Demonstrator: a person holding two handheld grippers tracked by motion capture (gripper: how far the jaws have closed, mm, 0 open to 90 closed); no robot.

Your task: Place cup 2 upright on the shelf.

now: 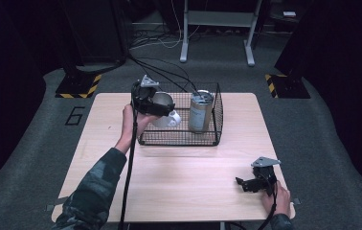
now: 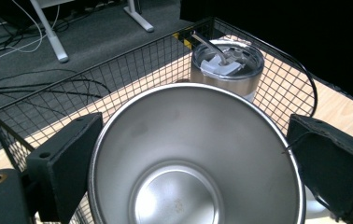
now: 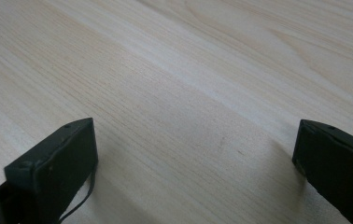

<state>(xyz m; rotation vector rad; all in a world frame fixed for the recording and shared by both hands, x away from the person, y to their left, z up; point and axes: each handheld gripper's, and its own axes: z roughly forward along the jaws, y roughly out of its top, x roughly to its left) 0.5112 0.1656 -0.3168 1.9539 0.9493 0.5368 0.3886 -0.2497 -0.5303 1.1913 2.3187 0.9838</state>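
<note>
Jaws on the left gripper (image 1: 156, 106) are clamped across a steel mug (image 2: 195, 156), one pad on each side of its rim; left gripper view looks straight down into the open, empty bowl. Left hand (image 1: 132, 122) grips the tool from behind, forearm in a camo sleeve (image 1: 93, 191) running up from the bottom left edge, arm extended to the left end of the wire basket (image 1: 179, 140). Gripper sits over the basket's left wall, pointing right and slightly down. Mug is held above or just inside the basket's left half; can't tell whether its base touches the mesh floor. White part of the mug, apparently its handle or body (image 1: 169, 120), shows under the gripper.

Lidded steel tumbler (image 1: 201, 111) stands upright in the basket's right half, just beside the mug, not touching it as far as I can tell. Straw or tab sticks up from its lid (image 2: 221, 63).

Right gripper (image 1: 250, 183): jaws spread wide, nothing between them, bare wood grain only. It rests low at the near right corner of the table (image 1: 179, 182), pointing left, right hand (image 1: 277, 197) behind it. Well apart from the basket.
</note>
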